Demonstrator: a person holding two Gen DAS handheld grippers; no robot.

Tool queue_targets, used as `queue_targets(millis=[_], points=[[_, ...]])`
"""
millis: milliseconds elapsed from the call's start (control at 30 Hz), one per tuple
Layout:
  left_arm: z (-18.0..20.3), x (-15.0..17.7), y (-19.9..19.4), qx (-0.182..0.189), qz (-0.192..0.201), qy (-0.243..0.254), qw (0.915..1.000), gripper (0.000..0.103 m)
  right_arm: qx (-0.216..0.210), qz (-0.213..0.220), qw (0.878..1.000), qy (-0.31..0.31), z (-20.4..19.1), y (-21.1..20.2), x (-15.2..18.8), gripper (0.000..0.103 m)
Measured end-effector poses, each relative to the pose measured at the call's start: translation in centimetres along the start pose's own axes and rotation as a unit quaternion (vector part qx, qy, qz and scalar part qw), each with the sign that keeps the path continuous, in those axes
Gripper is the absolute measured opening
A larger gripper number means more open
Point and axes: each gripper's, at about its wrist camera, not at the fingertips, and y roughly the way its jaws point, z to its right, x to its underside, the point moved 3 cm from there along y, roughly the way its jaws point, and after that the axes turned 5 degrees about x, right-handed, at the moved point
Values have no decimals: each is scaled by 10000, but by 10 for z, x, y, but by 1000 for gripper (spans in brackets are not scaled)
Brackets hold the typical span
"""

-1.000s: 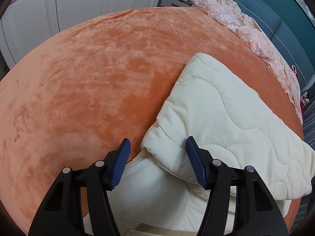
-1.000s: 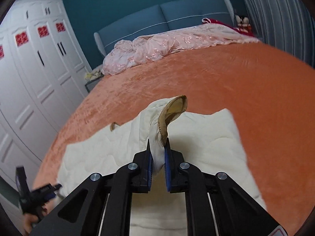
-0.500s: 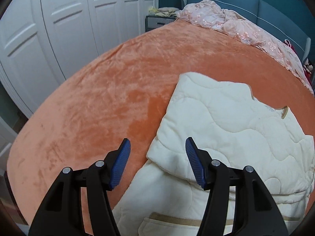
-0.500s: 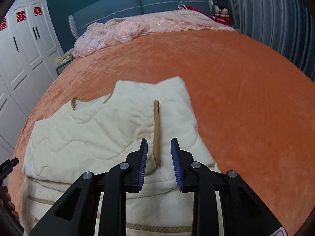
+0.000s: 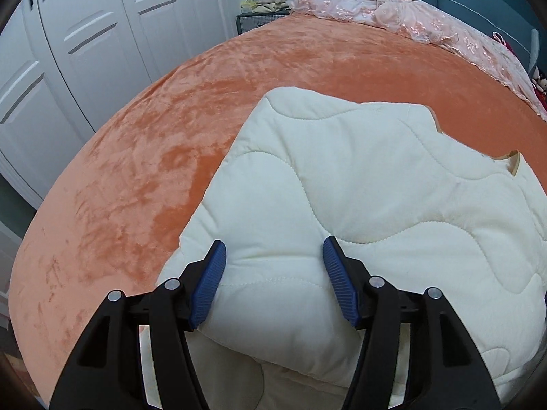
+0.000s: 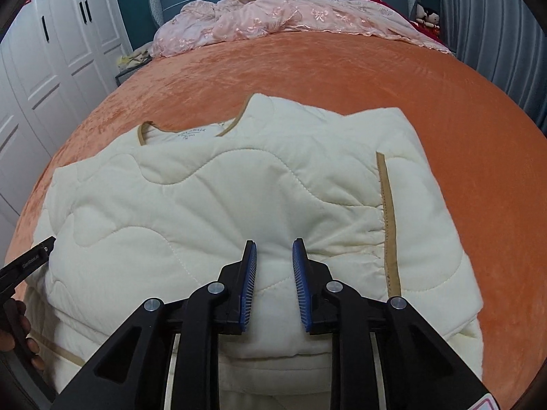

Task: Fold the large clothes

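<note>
**Folding the jacket: both sides laid in, the lengthwise fold comes next**

Judging by how the cream quilted jacket lies, we are between folds. It rests on the orange bedspread, collar towards the headboard, with both sides turned in over the middle; the tan-trimmed edge runs down its right part.

Our right gripper hovers low over the middle of the jacket. Its jaws are narrowing, and the padding bulges up between them, but the pads do not appear to press on any cloth, so we read it as released. Our left gripper stands half spread over the left folded side, holding nothing; the fabric lies between its fingers, not pinched. From the right camera we also see that left gripper at the jacket's near left corner, with part of a hand behind it.

Next, we think, the move calls for both grippers to take one end of the jacket, most likely the near hem, and carry it over to the collar. That hem is hidden beneath the grippers, so we cannot say how it lies. The padding is thick and springy, so each grip needs a deep bite through all the layers.
</note>
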Motion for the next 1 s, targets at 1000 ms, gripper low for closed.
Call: queue_targets(millis=[1000], points=[[15, 24, 10, -422, 674, 334, 9963, 59, 55, 388, 9992, -27, -1, 11, 23, 17]])
